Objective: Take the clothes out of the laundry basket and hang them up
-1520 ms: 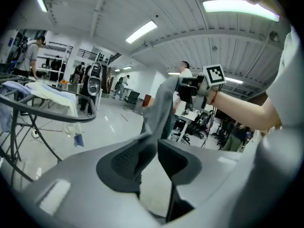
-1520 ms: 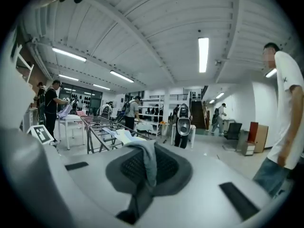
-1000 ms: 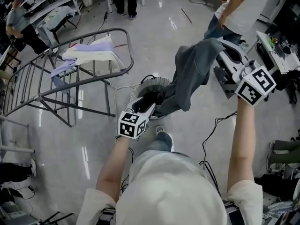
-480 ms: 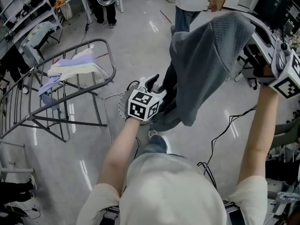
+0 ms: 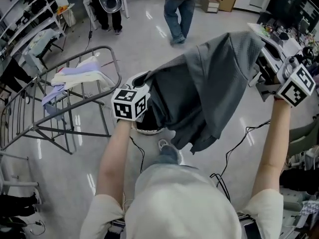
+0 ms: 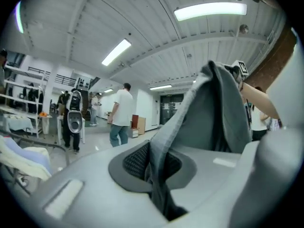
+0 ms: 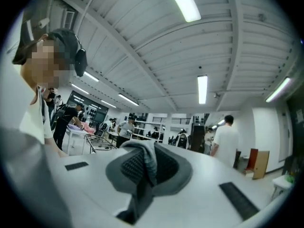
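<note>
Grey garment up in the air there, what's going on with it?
A person has a gripper in each hand and holds a grey garment up above the laundry basket. The right gripper is shut on one edge. The left gripper has just closed its jaws on another, so the cloth hangs spread between them. To the left stands a drying rack with light clothes draped on it.

I'm seeing the garment (image 5: 209, 88) hanging spread between my left gripper (image 6: 159, 175), whose fingers (image 6: 134, 163) have just been closing on its left edge, and my right gripper (image 7: 142, 175), gripping its right edge. The basket (image 5: 149, 129) is sitting on the floor (image 5: 79, 168) beneath it. Left of the basket the rack (image 5: 70, 130) is standing, with clothes (image 5: 75, 73) lying on top.
</note>
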The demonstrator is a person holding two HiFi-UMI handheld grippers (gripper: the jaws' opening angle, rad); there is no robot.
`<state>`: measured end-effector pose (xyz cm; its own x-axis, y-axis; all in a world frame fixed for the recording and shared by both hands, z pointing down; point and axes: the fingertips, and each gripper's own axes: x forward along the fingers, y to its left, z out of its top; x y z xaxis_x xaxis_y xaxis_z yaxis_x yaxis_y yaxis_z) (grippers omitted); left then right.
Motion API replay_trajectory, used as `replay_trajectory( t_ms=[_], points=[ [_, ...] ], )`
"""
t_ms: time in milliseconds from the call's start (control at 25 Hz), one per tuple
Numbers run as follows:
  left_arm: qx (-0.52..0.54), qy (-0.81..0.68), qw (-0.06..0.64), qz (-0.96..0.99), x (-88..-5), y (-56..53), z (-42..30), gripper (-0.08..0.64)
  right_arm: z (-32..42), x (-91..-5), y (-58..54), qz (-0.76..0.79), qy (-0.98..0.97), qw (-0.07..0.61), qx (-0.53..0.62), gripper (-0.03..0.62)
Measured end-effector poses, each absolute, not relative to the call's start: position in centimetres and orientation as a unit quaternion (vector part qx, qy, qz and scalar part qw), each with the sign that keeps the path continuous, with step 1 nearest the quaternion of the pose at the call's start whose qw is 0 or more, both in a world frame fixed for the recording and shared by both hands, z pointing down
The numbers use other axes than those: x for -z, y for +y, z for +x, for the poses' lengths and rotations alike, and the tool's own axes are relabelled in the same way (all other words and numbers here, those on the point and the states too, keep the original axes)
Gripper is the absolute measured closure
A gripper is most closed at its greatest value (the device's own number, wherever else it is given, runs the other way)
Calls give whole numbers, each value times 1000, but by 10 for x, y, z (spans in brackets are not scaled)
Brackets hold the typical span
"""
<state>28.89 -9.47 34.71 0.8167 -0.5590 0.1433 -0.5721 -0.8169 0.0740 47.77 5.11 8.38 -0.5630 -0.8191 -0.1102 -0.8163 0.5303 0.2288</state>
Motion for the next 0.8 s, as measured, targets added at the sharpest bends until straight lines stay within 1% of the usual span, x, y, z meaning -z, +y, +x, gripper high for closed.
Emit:
replay_trajectory(
  t_ms=[160,280,400,800],
  points=[
    [-70,-369,18,926,-311,-110,231,541,500,-138,38,491,-868,17,67,584],
    [-65,-415,-9,908,-280,-113,191,541,496,-184,21,482,-875,27,29,583],
    [-61,-442,-32,895,-257,-110,165,541,485,-225,3,479,-877,40,2,583],
    [-33,-510,-38,858,-246,-109,83,541,396,-337,-54,473,-874,112,-29,581]
  ],
)
